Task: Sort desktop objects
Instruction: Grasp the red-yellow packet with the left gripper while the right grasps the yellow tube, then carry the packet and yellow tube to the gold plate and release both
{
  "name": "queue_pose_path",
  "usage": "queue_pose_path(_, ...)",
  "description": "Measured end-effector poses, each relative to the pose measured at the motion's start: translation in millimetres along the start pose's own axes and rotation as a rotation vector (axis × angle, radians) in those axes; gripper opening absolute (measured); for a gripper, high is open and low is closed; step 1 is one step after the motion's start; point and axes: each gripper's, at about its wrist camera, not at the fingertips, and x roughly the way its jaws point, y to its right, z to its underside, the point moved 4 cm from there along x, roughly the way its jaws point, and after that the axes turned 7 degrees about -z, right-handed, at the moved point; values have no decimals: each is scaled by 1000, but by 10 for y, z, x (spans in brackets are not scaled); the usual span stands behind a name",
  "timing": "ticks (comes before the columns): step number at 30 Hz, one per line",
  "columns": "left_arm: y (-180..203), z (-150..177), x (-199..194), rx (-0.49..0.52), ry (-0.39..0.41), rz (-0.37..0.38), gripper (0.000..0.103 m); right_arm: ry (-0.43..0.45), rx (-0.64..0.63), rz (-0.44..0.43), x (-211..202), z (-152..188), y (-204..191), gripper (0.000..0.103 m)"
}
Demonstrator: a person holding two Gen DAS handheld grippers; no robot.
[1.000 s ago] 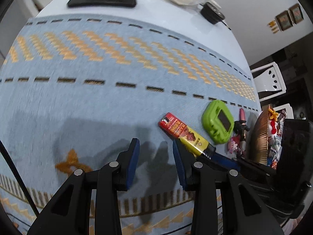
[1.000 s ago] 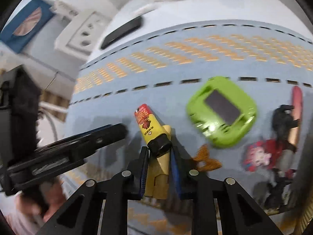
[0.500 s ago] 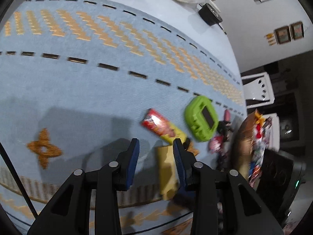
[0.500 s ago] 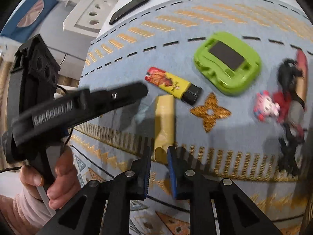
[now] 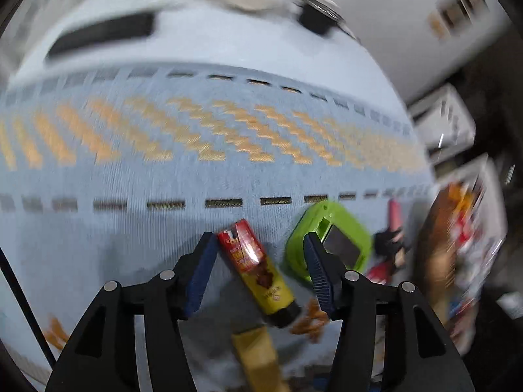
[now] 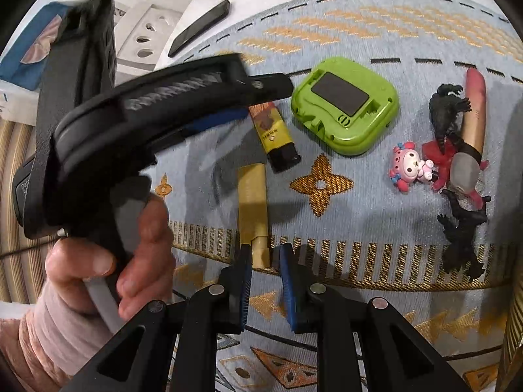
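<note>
On the counter's blue patterned cloth (image 6: 408, 32), the left tongs (image 5: 258, 268) have swung over the red-and-yellow lighter (image 5: 258, 274) and are opening around it, pads not yet touching. The right tongs (image 6: 264, 274), now nearly closed and empty, have released the tan block (image 6: 251, 205), which lies flat just beyond their tips, so the lighter looks next for sorting.

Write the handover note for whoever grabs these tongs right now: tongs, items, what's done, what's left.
Left tongs: jaws opening, straddling the red-and-yellow lighter; the pads are not pressing it.
Right tongs: closed to a narrow gap. The tan block has its near end at their tips, with no clear grip.
Items: the lighter, tan block, green device, pink figure and black dinosaur all lie on the blue mat.
Done: nothing visibly sorted.
Left: probably grasp the lighter first, then group the rest.
</note>
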Motion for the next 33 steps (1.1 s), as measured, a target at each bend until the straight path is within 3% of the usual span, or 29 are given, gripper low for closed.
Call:
queue_pose_path(2,43,26,-16,61,-9,-3,52,-5,3,-3,18,-1,-6,17)
queue_pose_path(5,21,124,-32,25,-24,19,52,-1,4,-5,9,4,3,17)
queue_pose_path(11,206,271,-36,98,39,-117,52,-2,6,6,-92,40,96,17)
queue_pose_path(15,119,202,-36,133,76,-162,23,11,2,17,-148,45,111,17)
queue_pose_path(17,57,155,-54,143,60,-130,19,10,8,20,-148,49,133,17)
queue_pose_path(25,-620,68,-347,-22,62,-120,18,26,-76,27,-18,17,-107,17)
queue_pose_path(27,-804,163,-400,-29,41,-142,18,42,-98,46,26,-6,-175,42)
queue_pose_path(29,-950,259,-464,-58,36,-154,18,52,-137,83,61,-29,-252,52)
queue_pose_path(33,-1084,432,-515,-106,17,-138,18,46,-259,246,241,-90,-383,53)
